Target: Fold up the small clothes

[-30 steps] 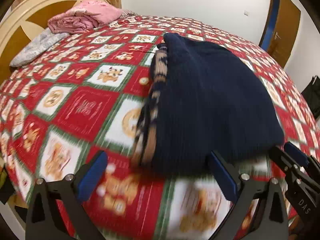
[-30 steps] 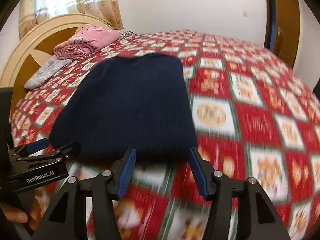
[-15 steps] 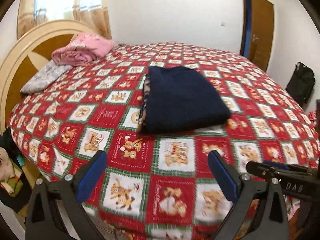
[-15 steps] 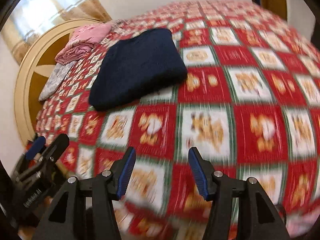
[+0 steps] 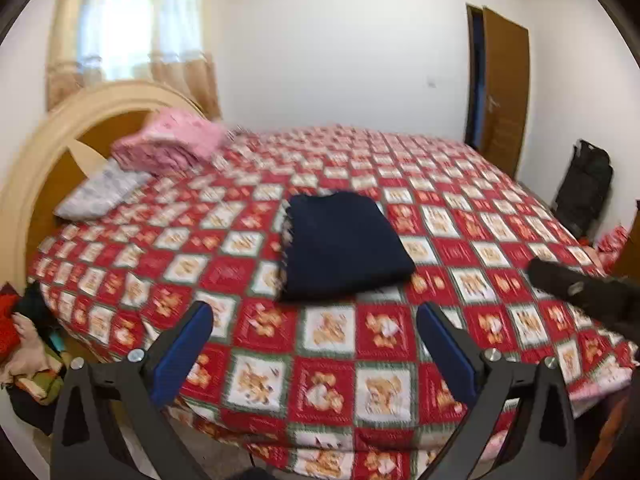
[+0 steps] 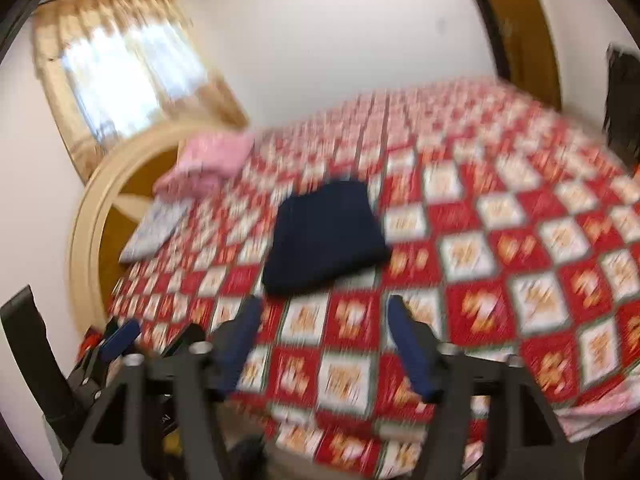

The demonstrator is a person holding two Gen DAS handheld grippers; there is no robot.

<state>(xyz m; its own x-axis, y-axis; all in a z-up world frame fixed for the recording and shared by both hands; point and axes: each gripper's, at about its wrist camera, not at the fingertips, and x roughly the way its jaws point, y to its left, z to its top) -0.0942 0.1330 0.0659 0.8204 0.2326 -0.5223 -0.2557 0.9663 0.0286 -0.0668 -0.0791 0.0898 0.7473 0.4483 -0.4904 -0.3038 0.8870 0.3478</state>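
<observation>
A dark navy folded garment (image 5: 344, 244) lies flat on the red patterned bedspread (image 5: 460, 216), near the middle of the bed. It also shows in the right wrist view (image 6: 324, 236), blurred. My left gripper (image 5: 316, 328) is open and empty, held well back from the garment over the bed's near edge. My right gripper (image 6: 324, 320) is open and empty, also back from the garment. The right gripper's body shows at the right edge of the left wrist view (image 5: 584, 292). The left gripper shows at the lower left of the right wrist view (image 6: 120, 336).
A pink folded pile (image 5: 172, 144) and a grey pillow (image 5: 100, 194) lie by the curved wooden headboard (image 5: 44, 152). A brown door (image 5: 504, 88) and a black bag (image 5: 584, 192) stand at the right. Loose clothes (image 5: 24, 352) lie on the floor at the left.
Both grippers have pulled far back and up from the folded garment, which stays on the bed. Much more of the room is in view now. Both stay open.
</observation>
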